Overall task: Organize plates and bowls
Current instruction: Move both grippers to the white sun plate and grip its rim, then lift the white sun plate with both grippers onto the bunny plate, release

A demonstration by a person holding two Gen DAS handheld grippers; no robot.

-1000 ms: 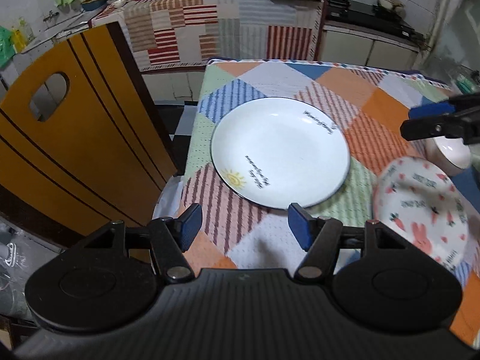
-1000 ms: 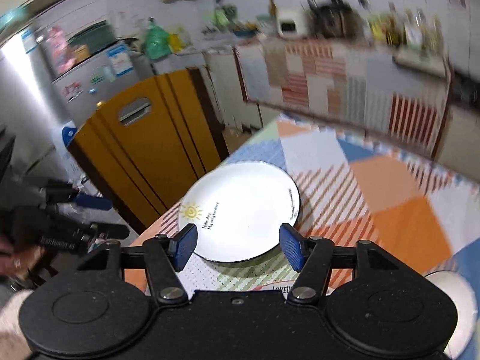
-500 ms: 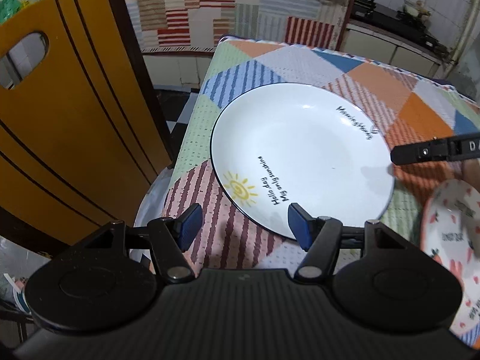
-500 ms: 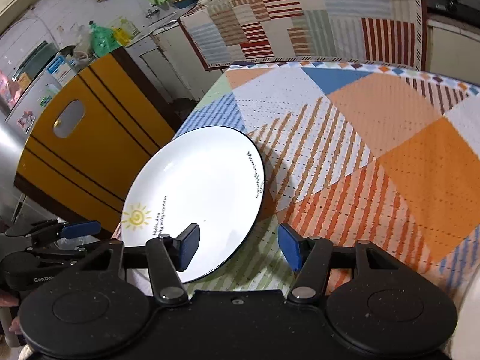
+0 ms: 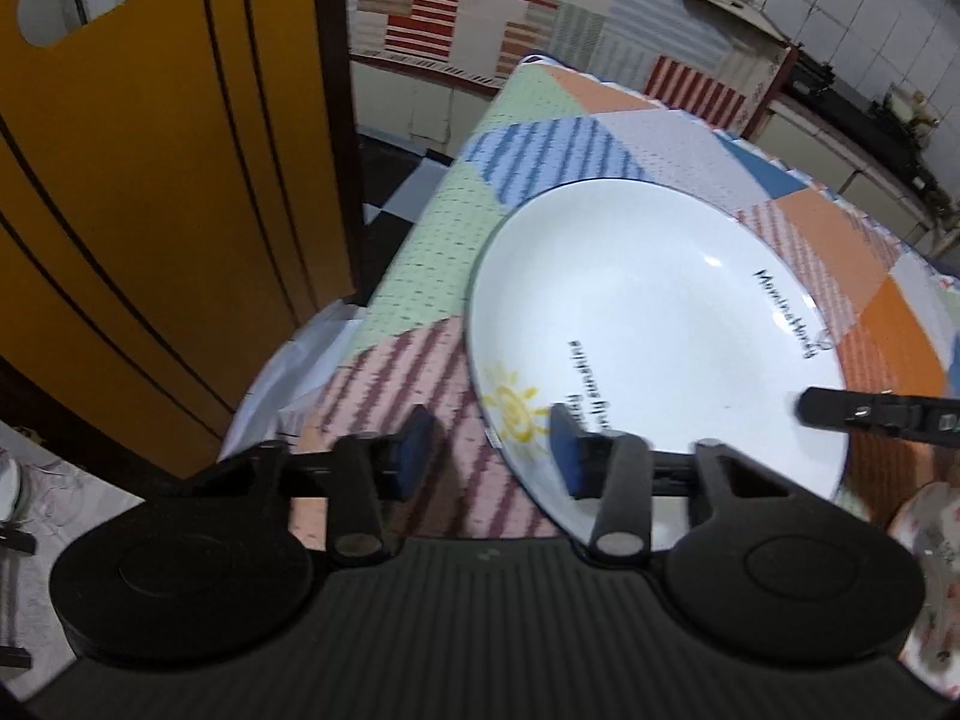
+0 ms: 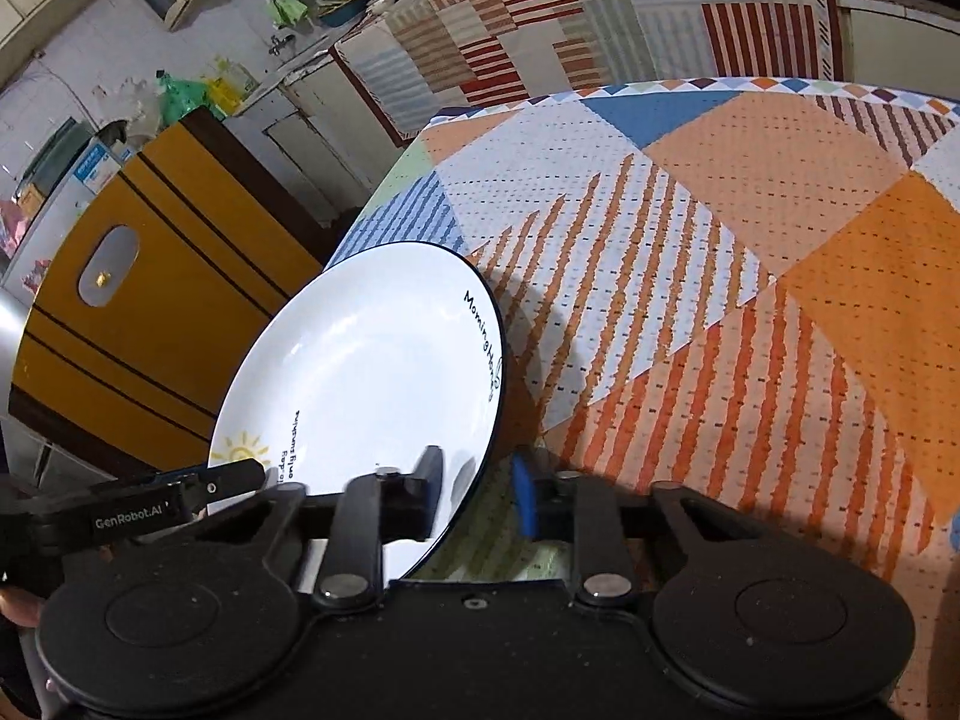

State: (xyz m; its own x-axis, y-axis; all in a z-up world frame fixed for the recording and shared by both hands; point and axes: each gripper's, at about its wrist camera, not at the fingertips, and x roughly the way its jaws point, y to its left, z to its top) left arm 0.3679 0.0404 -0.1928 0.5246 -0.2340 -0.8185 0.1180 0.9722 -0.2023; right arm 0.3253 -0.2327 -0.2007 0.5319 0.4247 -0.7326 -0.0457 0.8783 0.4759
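Left wrist view shows the white plate on the patchwork tablecloth, its near rim between the fingers of the left gripper, whose jaws are closing around it. Right wrist view shows the right gripper closed on the plate's rim. Behind the fingers stands a yellow chair back.

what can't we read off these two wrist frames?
- Left wrist view: small patterned dish is cut off by the right edge and blurred.
- Left wrist view: left gripper jaws are closing across the white plate rim; motion blur hides pad contact.
- Right wrist view: the plate's near rim is hidden behind the right gripper body.
- Right wrist view: plate lettering is partly covered by the left gripper's finger.
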